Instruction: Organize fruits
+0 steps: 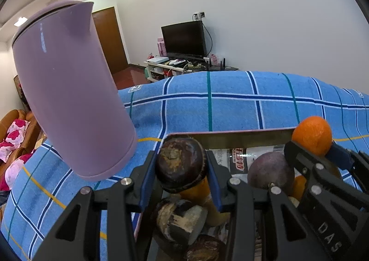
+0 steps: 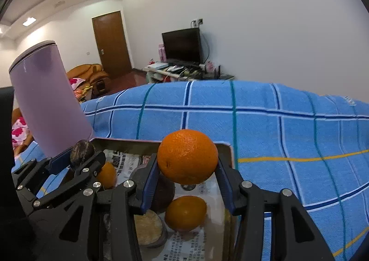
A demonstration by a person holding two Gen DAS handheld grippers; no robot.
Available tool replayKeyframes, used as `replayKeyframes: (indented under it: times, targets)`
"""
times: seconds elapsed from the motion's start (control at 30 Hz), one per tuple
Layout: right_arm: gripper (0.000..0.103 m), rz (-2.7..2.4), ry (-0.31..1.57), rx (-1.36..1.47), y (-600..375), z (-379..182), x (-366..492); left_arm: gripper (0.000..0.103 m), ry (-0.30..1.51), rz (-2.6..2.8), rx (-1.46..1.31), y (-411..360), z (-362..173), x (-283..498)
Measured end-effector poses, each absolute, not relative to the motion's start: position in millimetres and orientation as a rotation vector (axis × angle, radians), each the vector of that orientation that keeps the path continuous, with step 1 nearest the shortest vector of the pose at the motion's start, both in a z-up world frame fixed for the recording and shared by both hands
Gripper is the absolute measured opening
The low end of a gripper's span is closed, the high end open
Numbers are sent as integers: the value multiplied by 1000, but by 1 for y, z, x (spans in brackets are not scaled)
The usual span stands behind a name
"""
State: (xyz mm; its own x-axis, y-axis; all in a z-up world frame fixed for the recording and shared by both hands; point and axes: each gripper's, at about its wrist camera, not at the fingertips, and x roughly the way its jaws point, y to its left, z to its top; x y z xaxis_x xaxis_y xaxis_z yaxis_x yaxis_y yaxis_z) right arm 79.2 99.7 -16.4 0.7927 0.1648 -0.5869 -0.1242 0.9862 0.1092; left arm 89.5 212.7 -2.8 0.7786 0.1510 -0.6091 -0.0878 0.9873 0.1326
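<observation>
The left claw grips a dark purple-brown round fruit, and the right claw grips a round orange. Below both sits a newspaper-lined metal tray holding another orange and more dark fruits.

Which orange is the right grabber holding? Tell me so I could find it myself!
Find the blue checked cloth, then the newspaper-lined tray on it. The right gripper holds one orange above the tray's far right corner, pinched between blue pads. It is the only orange up in the air; another orange lies in the tray below, and the left gripper holds a dark brown fruit.
</observation>
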Motion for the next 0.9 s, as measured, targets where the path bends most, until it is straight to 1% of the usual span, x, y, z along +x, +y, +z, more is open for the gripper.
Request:
replayKeyframes:
  times: [0.3,0.33,0.37,0.43,0.5,0.53,0.57,0.67,0.9]
  targets:
    - [51,205,626,82,101,-15,77,46,655,143,36,224,-2,86]
    - [51,220,621,90,101,-13,77,51,648,148,24,227,-1,85]
    - [51,235,614,99,101,-12,76,66,642,150,20,229,0,83]
    - [56,293,587,132,100,-9,73,83,616,141,24,227,2,78]
    - [70,330,545,137,102,-4,68,91,578,133,54,220,6,72]
    - [72,324,519,111,106,-1,64,97,560,134,79,215,8,70]
    - [74,313,505,87,109,0,61,101,541,141,104,210,9,67]
    - [74,302,480,88,109,2,56,103,512,150,115,207,14,63]
    - [74,247,439,188,85,4,50,103,519,138,61,215,14,64]
